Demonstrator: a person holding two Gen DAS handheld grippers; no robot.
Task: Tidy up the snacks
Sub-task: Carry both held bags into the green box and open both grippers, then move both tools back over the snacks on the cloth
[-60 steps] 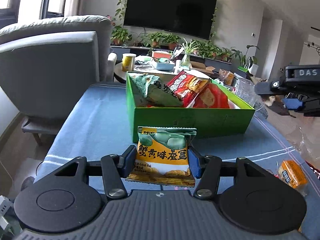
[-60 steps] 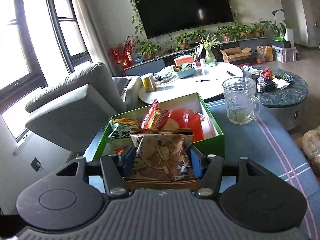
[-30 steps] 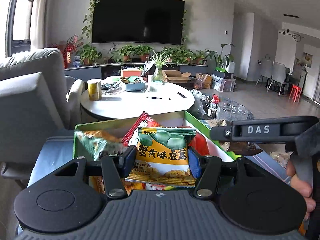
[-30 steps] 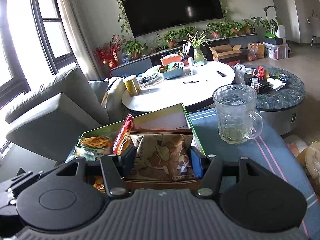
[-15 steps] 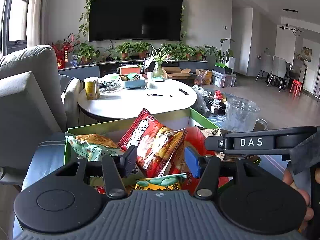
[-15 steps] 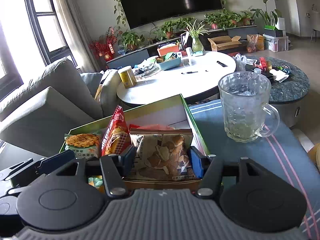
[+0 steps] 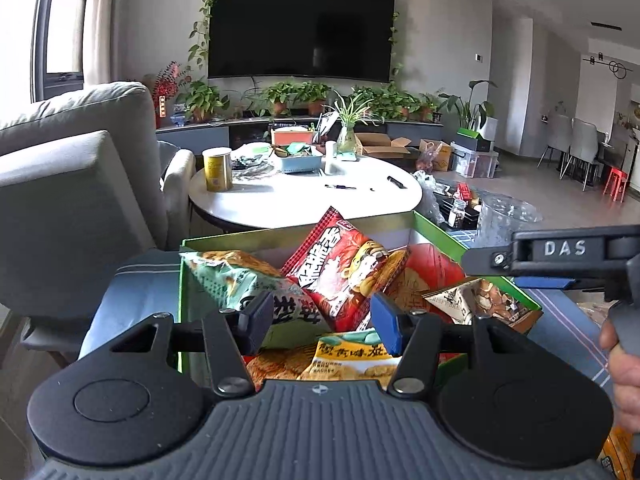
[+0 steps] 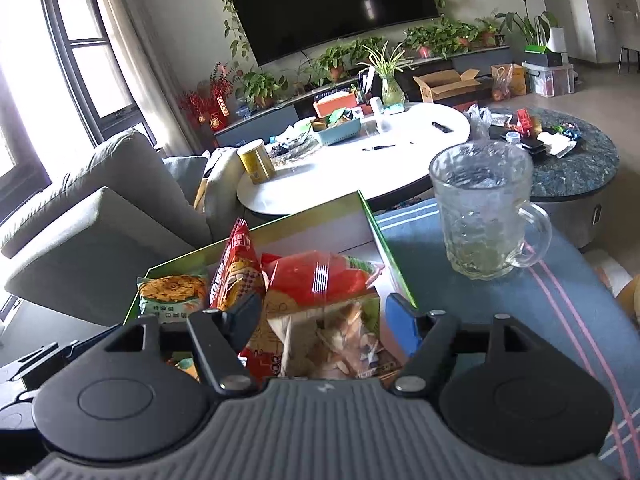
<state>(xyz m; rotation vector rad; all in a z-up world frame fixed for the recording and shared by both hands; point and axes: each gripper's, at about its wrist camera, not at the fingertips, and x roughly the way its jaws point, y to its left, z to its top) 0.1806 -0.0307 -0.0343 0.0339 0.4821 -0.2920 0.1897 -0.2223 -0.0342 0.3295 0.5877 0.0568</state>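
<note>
The green box [image 7: 280, 235] on the blue cloth holds several snack packets. My left gripper [image 7: 322, 320] hangs open over its near side with nothing between the pads. Below it the yellow-green packet [image 7: 352, 356] lies in the box, in front of a red packet [image 7: 340, 272] and a green-white one [image 7: 236, 280]. My right gripper [image 8: 324, 320] is over the box's right end and its jaws are opening. The brown chip packet [image 8: 332, 340] is blurred between them, clear of both pads, and rests against a red bag [image 8: 316, 276]. In the left wrist view the brown packet [image 7: 480, 300] sits under that gripper's finger [image 7: 560, 249].
A glass mug [image 8: 484, 216] stands on the blue cloth [image 8: 500, 312] right of the box. Behind are a round white table [image 8: 352, 160] with clutter and a grey armchair [image 8: 112, 208]. An orange packet [image 7: 616, 456] lies on the cloth at the lower right, beside a person's hand [image 7: 624, 368].
My left gripper let go of the yellow-green packet, which dropped into the box. The right jaws have spread and the brown packet has slipped down from between them.
</note>
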